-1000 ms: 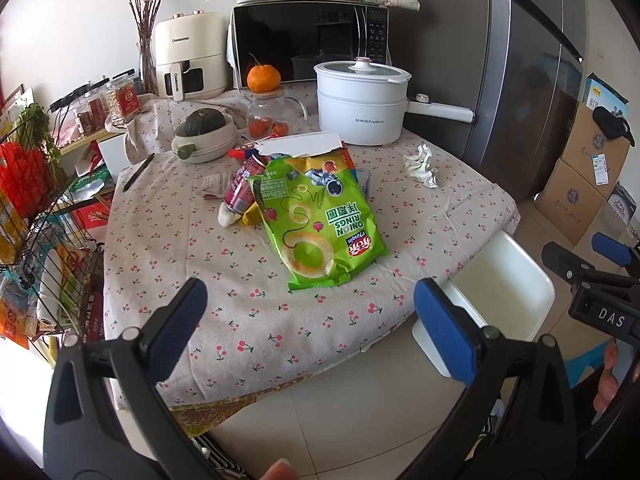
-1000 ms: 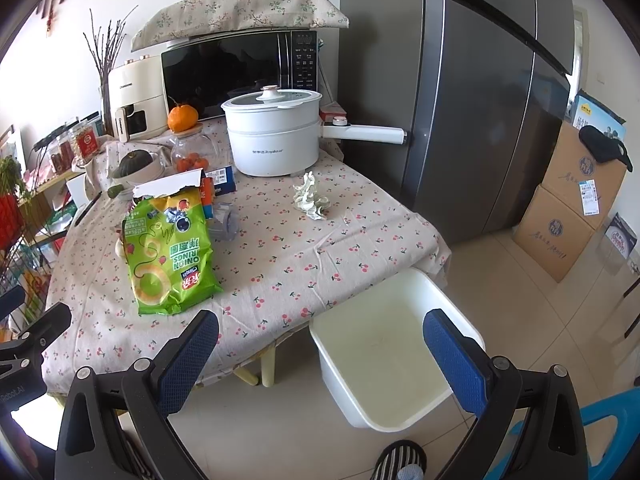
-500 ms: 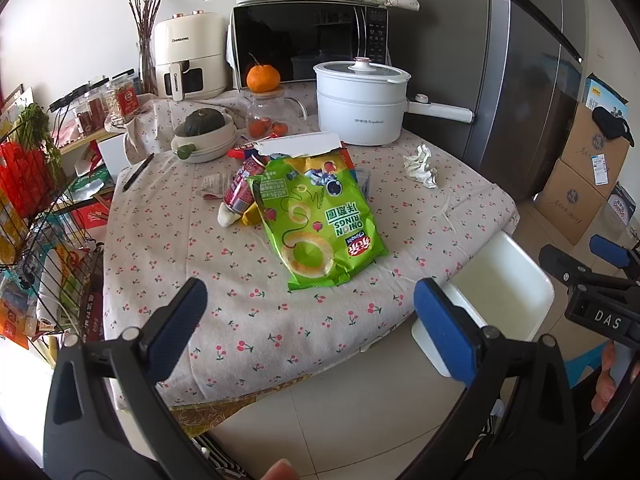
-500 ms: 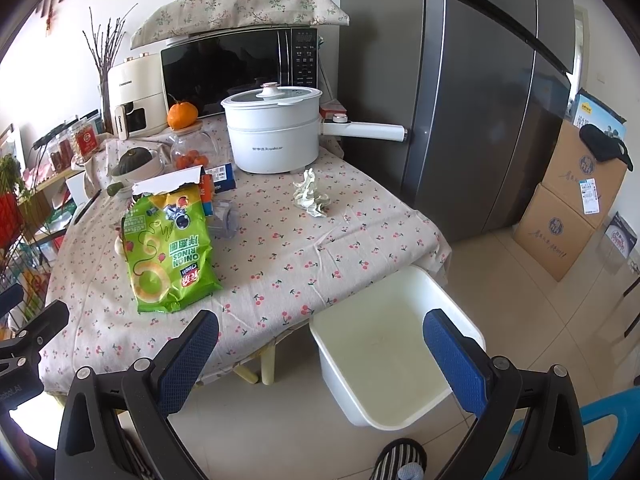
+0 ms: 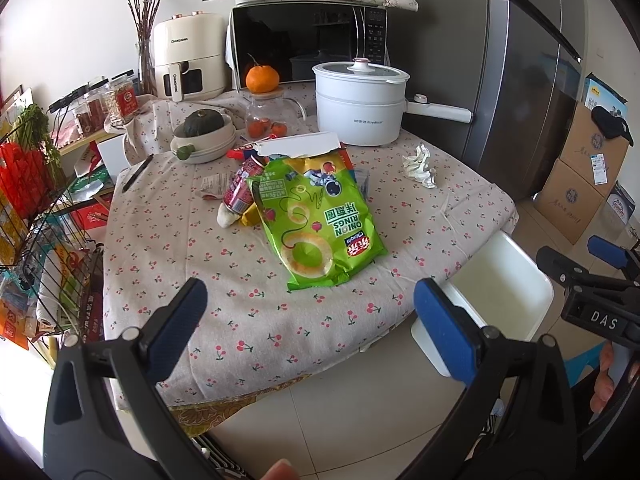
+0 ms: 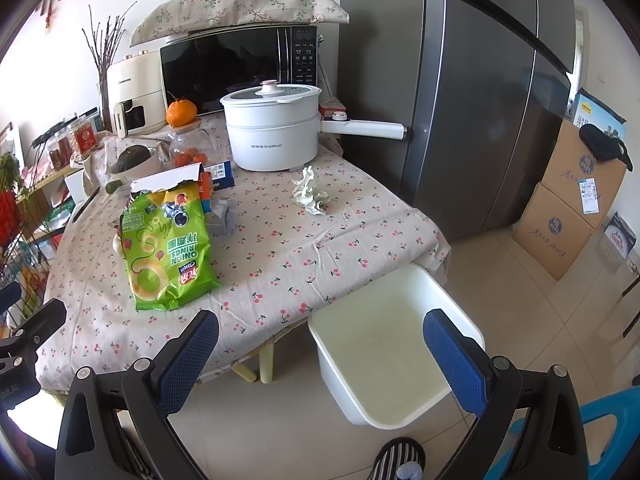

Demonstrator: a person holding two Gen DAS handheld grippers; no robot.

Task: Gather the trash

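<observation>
A green onion-rings bag [image 5: 316,216] lies torn open in the middle of the cherry-print table [image 5: 248,304]; it also shows in the right wrist view [image 6: 168,240]. A red can [image 5: 240,192] and small wrappers lie beside its left edge. A crumpled white paper [image 5: 418,166] lies near the right side, also in the right wrist view [image 6: 310,196]. A white bin [image 6: 384,344] stands empty on the floor by the table's corner, also in the left wrist view [image 5: 500,296]. My left gripper [image 5: 308,320] is open and empty before the table's front edge. My right gripper [image 6: 320,356] is open and empty above the bin.
A white electric pot [image 5: 360,104], a microwave [image 5: 308,46], an air fryer [image 5: 188,60], a glass jar with an orange on top [image 5: 264,112] and a bowl with a squash [image 5: 204,136] stand at the back. A wire rack [image 5: 32,216] is left, a fridge [image 6: 480,100] and boxes [image 6: 572,208] right.
Both grippers have drifted very slightly; the table contents have not moved and both stay open and empty.
</observation>
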